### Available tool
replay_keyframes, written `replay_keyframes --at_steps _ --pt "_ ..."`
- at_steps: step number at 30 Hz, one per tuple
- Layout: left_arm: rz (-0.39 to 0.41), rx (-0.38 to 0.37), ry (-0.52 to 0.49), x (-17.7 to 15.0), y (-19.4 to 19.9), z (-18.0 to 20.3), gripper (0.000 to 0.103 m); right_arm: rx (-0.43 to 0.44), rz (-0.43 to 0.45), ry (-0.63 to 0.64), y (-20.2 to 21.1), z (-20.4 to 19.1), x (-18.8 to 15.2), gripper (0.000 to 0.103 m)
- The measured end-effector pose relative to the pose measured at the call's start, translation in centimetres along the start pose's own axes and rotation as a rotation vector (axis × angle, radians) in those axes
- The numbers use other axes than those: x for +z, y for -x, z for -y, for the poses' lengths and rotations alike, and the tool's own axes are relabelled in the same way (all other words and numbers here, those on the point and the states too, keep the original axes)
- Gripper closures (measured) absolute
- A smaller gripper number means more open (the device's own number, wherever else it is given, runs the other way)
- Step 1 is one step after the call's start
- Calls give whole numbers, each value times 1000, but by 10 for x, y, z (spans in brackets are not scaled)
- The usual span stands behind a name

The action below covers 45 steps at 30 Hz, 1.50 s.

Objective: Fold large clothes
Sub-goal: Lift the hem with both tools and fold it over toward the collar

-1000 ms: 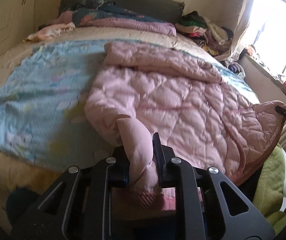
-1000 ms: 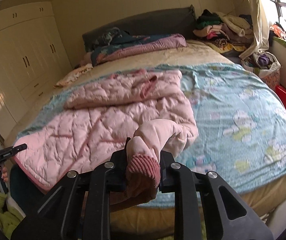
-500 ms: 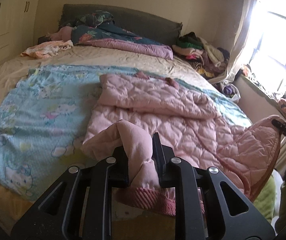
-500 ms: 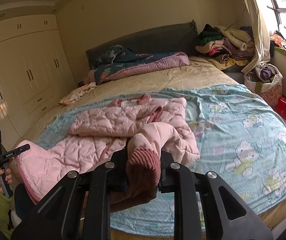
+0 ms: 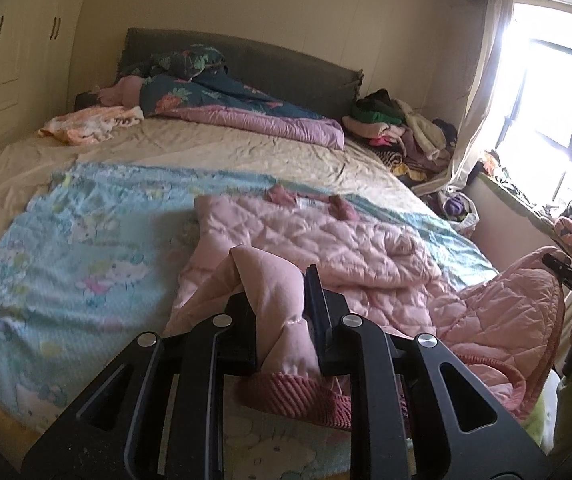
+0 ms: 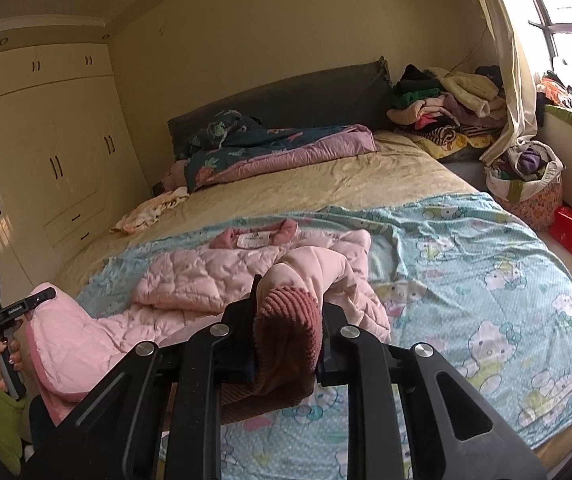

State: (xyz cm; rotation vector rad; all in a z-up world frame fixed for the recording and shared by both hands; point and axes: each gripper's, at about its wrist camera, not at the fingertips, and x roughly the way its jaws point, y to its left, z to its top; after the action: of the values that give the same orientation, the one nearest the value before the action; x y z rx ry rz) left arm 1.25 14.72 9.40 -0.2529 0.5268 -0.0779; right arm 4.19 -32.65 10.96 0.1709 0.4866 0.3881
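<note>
- jacket (image 5: 326, 240), pink and quilted, lies across the blue cartoon blanket (image 5: 86, 248) on the bed (image 5: 206, 160), collar toward 12 o'clock near the pillows, hem hanging off the near edge at 6 o'clock.
- left gripper (image 5: 282, 312) is clamped on one sleeve just above its ribbed cuff (image 5: 298, 396), so the cuff hangs below the jaws.
- right gripper (image 6: 286, 320) is clamped on the other sleeve's cuff (image 6: 290, 312), the rib bulging up between the jaws.
- holding both sleeves by their ends lets the person carry them together; likely to lay them over the jacket body toward 12 o'clock.
- in the right view, the left hand (image 6: 2, 360) grips its tool handle at 8 o'clock, beside the lifted hem.
- the pile of clothes (image 6: 446, 100) at 1 o'clock stays well apart, leaving the blanket free as folding space.
</note>
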Motion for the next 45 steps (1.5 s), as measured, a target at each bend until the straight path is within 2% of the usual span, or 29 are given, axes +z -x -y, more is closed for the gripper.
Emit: replay_keyframes --at_steps 18,26,30,45 --pt "114 12 13 73 -3 2 91 -3 67 -27 -10 7 60 85" --pt "155 43 25 103 -13 2 91 -2 109 -77 -22 17 88 85" --pt "154 79 16 105 -29 -1 91 -4 108 -108 -35 25 89 85" --pt "102 124 3 106 -68 -3 91 -36 32 -168 -88 47 86 85"
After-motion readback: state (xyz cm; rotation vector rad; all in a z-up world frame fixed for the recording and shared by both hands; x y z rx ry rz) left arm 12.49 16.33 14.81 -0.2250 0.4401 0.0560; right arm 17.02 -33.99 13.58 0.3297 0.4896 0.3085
